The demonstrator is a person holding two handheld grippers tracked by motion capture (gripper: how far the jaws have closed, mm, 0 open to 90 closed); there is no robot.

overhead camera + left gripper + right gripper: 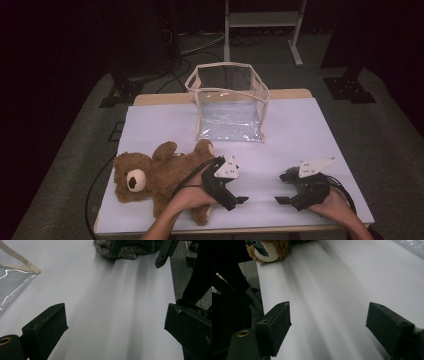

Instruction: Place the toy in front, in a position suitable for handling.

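While both tongs rest low on the white table cover (320, 130) with nothing between their jaws, the likely work is packing the teddy bear (160, 175) into the clear bag (229, 102). That bag stands beyond both tongs, toward the far edge of the table, mouth up and gaping, with a cream trim round its rim. It looks light and floppy: thin see-through plastic walls that would buckle under a push and may skid on the smooth cover, so the stitched trim is probably the best place to pinch if it needs steadying.

Smaller than the bag, the bear lies on its back just to the outer side of the left tong (235, 200), head pointing away toward the table's left edge; the person's left forearm crosses over its lower body. In the right gripper view its muzzle (268, 253) shows far ahead of the jaws. It should be soft, light and squashy, with plush that gives plenty of friction, so little risk of slipping or breaking. A limb or the narrow neck would suit the jaws better than the fat belly, which may be too wide to span.

Both the left tong and the right tong (286, 199) stand wide open, holding nothing, their tips facing each other across bare cover, near but apart
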